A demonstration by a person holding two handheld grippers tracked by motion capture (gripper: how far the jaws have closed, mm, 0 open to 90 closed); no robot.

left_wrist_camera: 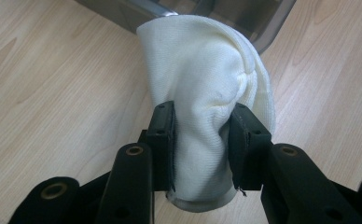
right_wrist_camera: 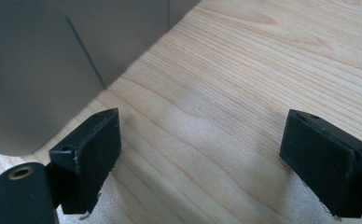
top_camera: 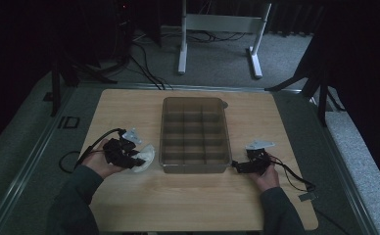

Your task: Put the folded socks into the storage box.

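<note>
Left gripper view: soft, ribbed white sock [left_wrist_camera: 207, 93]

My left tool [left_wrist_camera: 201, 140] has its two black jaws pinched on a white cloth [left_wrist_camera: 207, 84], squeezing it narrow between the pads. The cloth bulges out beyond them over the wooden worktop [left_wrist_camera: 53, 84], its far end against a grey bin [left_wrist_camera: 263, 18].

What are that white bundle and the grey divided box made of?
The white bundle looks like soft knitted cotton cloth: fine ribbed weave, matte, creasing where the left gripper squeezes it. The divided box seems smoky translucent plastic, smooth and slightly glossy. The table looks like pale wood-grain laminate.
</note>
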